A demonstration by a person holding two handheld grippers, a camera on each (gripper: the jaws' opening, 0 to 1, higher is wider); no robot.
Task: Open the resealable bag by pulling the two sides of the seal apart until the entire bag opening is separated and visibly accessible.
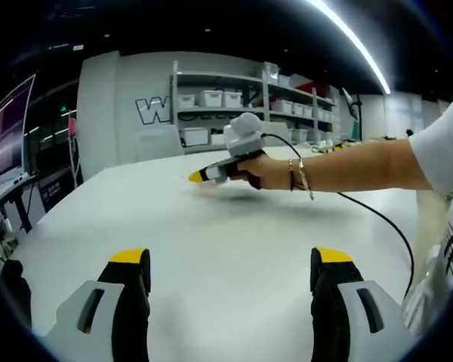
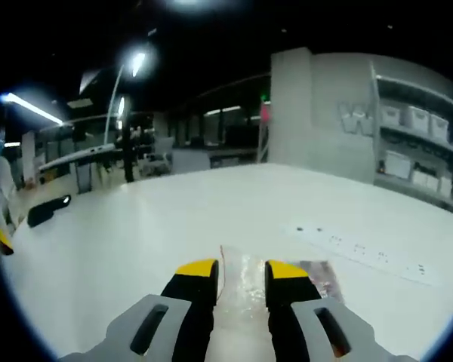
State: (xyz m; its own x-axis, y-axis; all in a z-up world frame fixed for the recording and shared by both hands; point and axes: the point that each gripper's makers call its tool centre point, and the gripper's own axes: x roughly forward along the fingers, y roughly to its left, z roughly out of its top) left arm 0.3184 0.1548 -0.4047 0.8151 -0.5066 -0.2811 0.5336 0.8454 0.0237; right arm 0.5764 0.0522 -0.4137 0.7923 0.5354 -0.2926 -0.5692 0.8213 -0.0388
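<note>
Left gripper fingers wide over bare table; right gripper fingers narrow, straddling bag.

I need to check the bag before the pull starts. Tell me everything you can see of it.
The bag is clear, glossy plastic, lying flat on the white table in the right gripper view. A thin reddish line runs along its left edge, and dark reddish contents show at its right side. It lies between the right claw's yellow-tipped jaws, which stand narrowly apart around it. Whether they touch it, or whether the seal is open, cannot be told.
</note>
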